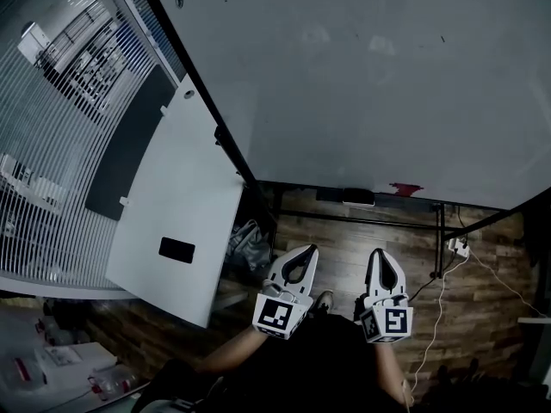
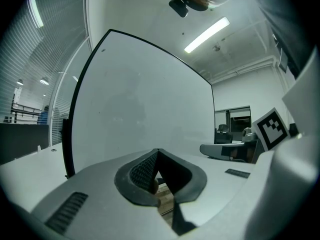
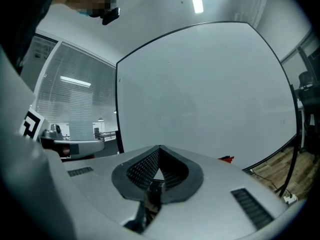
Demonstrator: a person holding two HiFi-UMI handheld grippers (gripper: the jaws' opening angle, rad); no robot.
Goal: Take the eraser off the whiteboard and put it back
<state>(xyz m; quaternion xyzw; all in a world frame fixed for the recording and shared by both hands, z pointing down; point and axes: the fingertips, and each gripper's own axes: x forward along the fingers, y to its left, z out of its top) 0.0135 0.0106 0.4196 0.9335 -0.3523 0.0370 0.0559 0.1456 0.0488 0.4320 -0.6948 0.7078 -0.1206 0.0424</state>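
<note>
Both claws clenched, nothing between them: left claw (image 1: 309, 249) and right claw (image 1: 377, 253) hang side by side low in the head view, pads together in each gripper view (left claw (image 2: 157, 154), right claw (image 3: 159, 150)). Eraser (image 1: 359, 198) looks to be the small dark block sitting at the lower edge of the whiteboard (image 1: 362, 84), at about 12 o'clock from the right claw, 1 o'clock from the left, well apart from both. Small red item (image 1: 405, 188) just beside it at 3 o'clock, also seen in the right gripper view (image 3: 226, 159); the eraser itself is hidden there behind the claw body. Handling guess: light, stiff shell with a soft felt face, probably magnet-held, smooth sides that could slip. Best hold is likely across its narrow width at mid-length, pads on the two long sides, then pull straight off the board rather than sliding it.
</note>
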